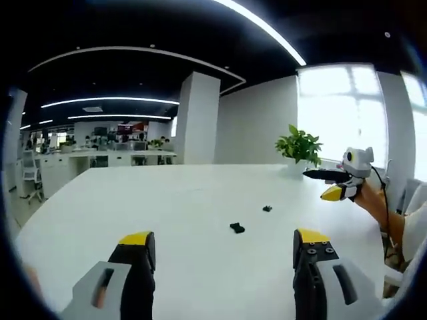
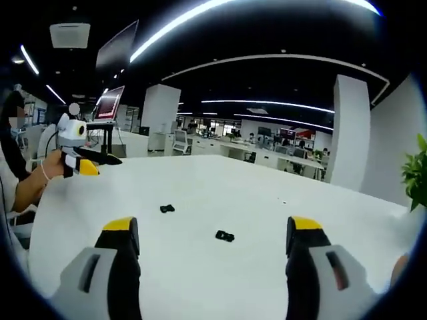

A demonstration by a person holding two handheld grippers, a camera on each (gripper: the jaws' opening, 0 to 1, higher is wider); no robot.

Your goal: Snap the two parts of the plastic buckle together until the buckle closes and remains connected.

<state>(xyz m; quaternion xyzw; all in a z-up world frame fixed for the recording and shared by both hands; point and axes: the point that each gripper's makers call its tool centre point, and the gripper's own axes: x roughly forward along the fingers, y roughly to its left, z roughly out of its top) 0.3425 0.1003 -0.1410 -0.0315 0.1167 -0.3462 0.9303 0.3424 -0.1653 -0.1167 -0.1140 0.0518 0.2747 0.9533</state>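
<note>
Two small black buckle parts lie apart on the white table [image 1: 120,200]. In the left gripper view the larger part [image 1: 237,228] lies just beyond my jaws and the smaller part [image 1: 267,209] sits farther off to the right. In the right gripper view one part [image 2: 225,236] lies between my jaws' tips and the other part [image 2: 167,209] is farther left. My left gripper [image 1: 223,245] is open above the table with nothing in it. My right gripper [image 2: 212,228] is open and holds nothing too. Each gripper shows in the other's view, hand-held at the table's edge: right gripper [image 1: 337,181], left gripper [image 2: 79,159].
A potted plant [image 1: 300,145] stands at the table's far side near a bright window. A white pillar [image 1: 197,120] and office desks lie beyond. A person's forearm [image 1: 380,207] reaches in from the right; a monitor on a stand [image 2: 110,103] is behind the left gripper.
</note>
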